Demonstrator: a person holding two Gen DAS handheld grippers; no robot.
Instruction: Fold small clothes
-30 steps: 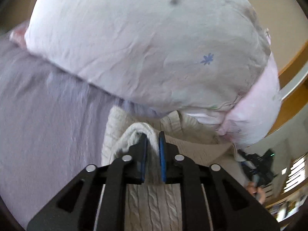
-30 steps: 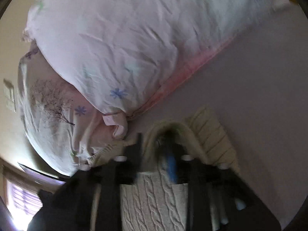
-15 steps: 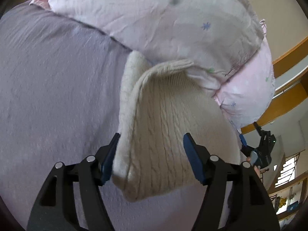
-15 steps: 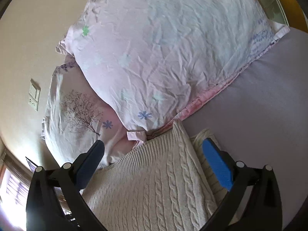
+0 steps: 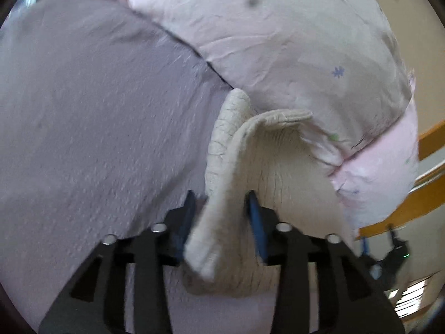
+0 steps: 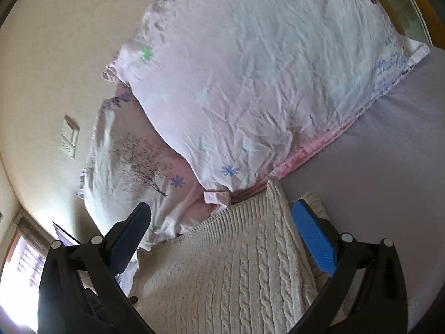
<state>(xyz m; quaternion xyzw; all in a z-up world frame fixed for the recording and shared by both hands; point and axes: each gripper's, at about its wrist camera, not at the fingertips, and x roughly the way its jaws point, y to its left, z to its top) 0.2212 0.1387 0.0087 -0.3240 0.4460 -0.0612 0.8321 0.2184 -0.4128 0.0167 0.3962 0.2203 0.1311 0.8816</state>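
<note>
- Since half a second ago, the left tool (image 5: 219,211) has been narrowed around the sweater (image 5: 267,183) fold, not yet clenched.
- Beside the pillow (image 6: 250,83), the right tool (image 6: 222,231) is kept released over the sweater.

Wrinkled pink floral pillows (image 6: 264,83) are leaning against a cream wall (image 6: 69,41); lavender bedsheet (image 5: 91,117) is spreading below; daylight is glaring through a window (image 6: 25,267).

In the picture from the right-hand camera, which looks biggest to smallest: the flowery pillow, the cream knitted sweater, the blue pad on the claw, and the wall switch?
1. Flowery pillow, fills most of the view.
2. Cream knitted sweater, though it sits close to the camera and is cut off at the bottom edge.
3. Blue pad, enlarged by nearness.
4. Wall switch, far off.
</note>
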